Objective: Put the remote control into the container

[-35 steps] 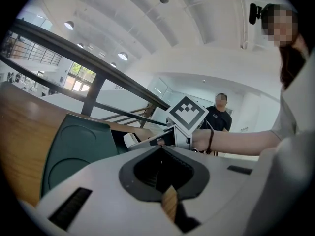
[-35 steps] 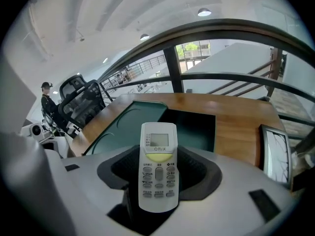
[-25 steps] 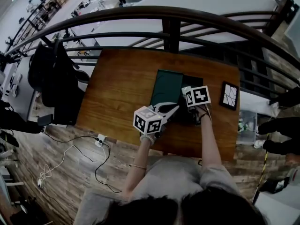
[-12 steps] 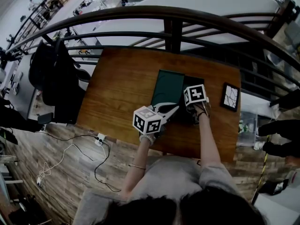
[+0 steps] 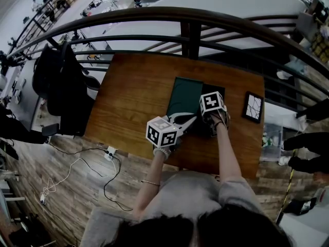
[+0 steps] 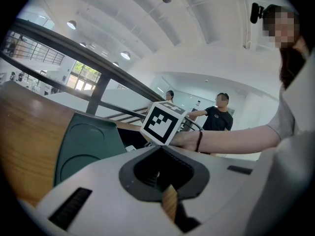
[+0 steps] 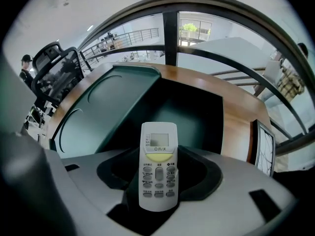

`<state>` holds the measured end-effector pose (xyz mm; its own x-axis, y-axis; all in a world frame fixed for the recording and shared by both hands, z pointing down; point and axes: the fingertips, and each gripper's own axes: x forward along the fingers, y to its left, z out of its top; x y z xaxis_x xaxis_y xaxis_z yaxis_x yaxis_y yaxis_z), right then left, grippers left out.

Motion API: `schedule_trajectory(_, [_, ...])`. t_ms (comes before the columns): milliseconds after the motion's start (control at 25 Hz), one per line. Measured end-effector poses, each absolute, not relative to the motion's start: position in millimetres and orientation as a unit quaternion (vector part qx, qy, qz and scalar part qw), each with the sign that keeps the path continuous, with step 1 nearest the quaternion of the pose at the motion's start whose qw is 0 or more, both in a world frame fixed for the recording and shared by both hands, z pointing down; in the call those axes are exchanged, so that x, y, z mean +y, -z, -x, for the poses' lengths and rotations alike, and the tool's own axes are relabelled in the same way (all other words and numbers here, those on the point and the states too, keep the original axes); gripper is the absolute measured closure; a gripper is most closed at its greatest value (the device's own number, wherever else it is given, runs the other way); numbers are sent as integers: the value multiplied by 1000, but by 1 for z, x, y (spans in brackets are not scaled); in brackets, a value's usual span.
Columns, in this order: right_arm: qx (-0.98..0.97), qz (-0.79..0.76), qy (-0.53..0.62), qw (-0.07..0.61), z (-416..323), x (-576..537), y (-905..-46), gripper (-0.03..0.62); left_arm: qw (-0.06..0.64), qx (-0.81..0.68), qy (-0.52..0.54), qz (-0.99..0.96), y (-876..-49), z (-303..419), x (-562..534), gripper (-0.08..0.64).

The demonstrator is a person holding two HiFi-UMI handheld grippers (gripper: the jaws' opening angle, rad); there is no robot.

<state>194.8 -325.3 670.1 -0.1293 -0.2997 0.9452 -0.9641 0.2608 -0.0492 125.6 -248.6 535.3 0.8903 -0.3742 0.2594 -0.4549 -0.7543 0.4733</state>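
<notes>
A white remote control (image 7: 158, 151) with a yellow button lies lengthwise between the jaws of my right gripper (image 7: 158, 183), which is shut on it. Just beyond it stands the dark green container (image 7: 193, 107), its lid (image 7: 106, 107) swung open to the left. From the head view, the right gripper's marker cube (image 5: 212, 102) hangs over the container's near edge (image 5: 213, 89); the remote is hidden there. My left gripper (image 5: 188, 120) rests shut beside the lid's near corner (image 5: 184, 94), holding nothing. In the left gripper view the lid (image 6: 81, 146) shows at left.
A black framed panel (image 5: 252, 105) lies at the right end of the wooden table (image 5: 133, 96). A dark railing (image 5: 187, 32) runs behind the table. A black chair with a jacket (image 5: 56, 84) stands left. Cables and a power strip (image 5: 109, 153) lie on the floor.
My right gripper has shifted a little forward and left with the remote, toward the container. The left gripper has stayed put.
</notes>
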Motion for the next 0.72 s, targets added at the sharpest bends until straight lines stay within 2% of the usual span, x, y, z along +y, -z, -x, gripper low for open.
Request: schedule_trajectory(720, [-650, -461, -348, 494, -186, -317, -685, 345, 270, -235, -75, -931, -535, -115, -246, 557])
